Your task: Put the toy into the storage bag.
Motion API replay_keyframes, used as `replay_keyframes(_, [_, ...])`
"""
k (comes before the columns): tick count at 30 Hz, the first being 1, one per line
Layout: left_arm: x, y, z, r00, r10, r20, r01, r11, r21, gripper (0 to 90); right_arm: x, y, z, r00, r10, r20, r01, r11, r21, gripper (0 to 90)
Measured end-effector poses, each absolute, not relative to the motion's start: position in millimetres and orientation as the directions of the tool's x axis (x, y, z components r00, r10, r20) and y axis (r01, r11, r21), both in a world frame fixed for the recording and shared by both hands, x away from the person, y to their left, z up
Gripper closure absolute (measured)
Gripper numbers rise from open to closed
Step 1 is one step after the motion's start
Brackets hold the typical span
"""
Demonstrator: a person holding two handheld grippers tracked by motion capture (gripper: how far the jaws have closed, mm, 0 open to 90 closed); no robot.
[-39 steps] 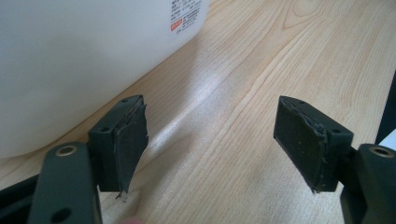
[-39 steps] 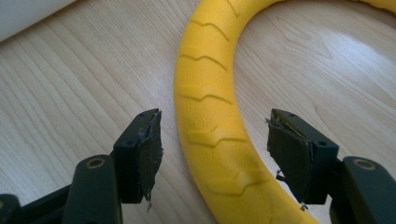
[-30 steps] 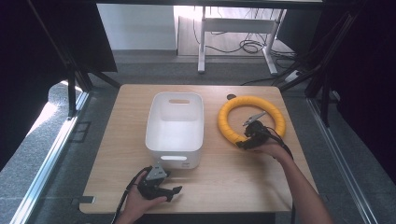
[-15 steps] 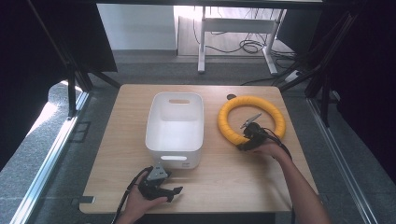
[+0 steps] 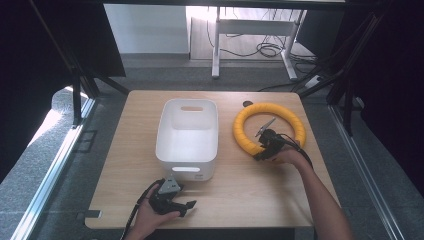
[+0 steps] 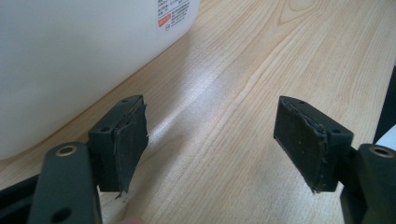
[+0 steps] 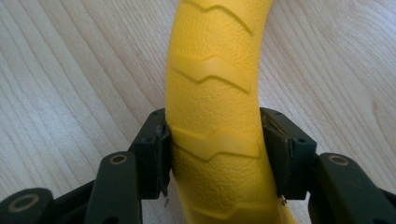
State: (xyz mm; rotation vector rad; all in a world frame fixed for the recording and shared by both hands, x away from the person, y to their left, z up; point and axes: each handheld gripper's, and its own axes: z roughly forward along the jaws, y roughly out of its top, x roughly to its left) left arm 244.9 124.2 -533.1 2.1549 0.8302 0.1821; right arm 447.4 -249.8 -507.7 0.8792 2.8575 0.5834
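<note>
My right hand-held gripper (image 5: 263,148) has its jaws closed around the near part of the yellow ring (image 5: 270,127), one pad on each side of the tube, as the right gripper view shows (image 7: 215,140). The ring lies flat on the desk (image 5: 235,190), to the right of the white bin (image 5: 187,131) and just apart from it. I judge the grasp as made and the rest as undone: the ring has not left the desk, and if it is meant for the bin, the lift, the carry and the drop all remain.

My left hand-held gripper (image 5: 172,202) rests near the front edge with its jaws wide apart and nothing between them (image 6: 210,144); the bin's wall stands just beside it.

The bin is empty, so nothing inside blocks a drop. The ring looks wide against the bin's opening, so it may catch on the rim unless tilted.
</note>
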Motion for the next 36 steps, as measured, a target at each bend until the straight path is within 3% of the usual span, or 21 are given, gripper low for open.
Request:
replay_keyframes(15, [245.2,124.6,-533.8,0.772,0.62,-0.14,0.504,-0.462,0.729,26.0,450.8,-251.3,-470.9,-0.805,0.576,0.142,0.543,0.621,0.566,50.5])
replay_keyframes(22, [245.3,124.9,-533.6,0.771,0.622,-0.141,0.505,-0.46,0.731,26.0,453.0,-265.3,-435.9,-0.777,0.58,0.247,0.551,0.434,0.713,51.3])
replay_keyframes(26, [245.2,124.2,-533.8,0.771,0.621,-0.141,0.505,-0.461,0.73,26.0,450.9,-274.2,-421.6,-0.776,0.553,0.303,0.547,0.351,0.76,51.4])
replay_keyframes(36, [244.9,123.1,-534.0,0.773,0.619,-0.141,0.504,-0.463,0.729,26.0,438.2,-279.3,-402.2,-0.789,0.518,0.331,0.512,0.257,0.82,51.5])
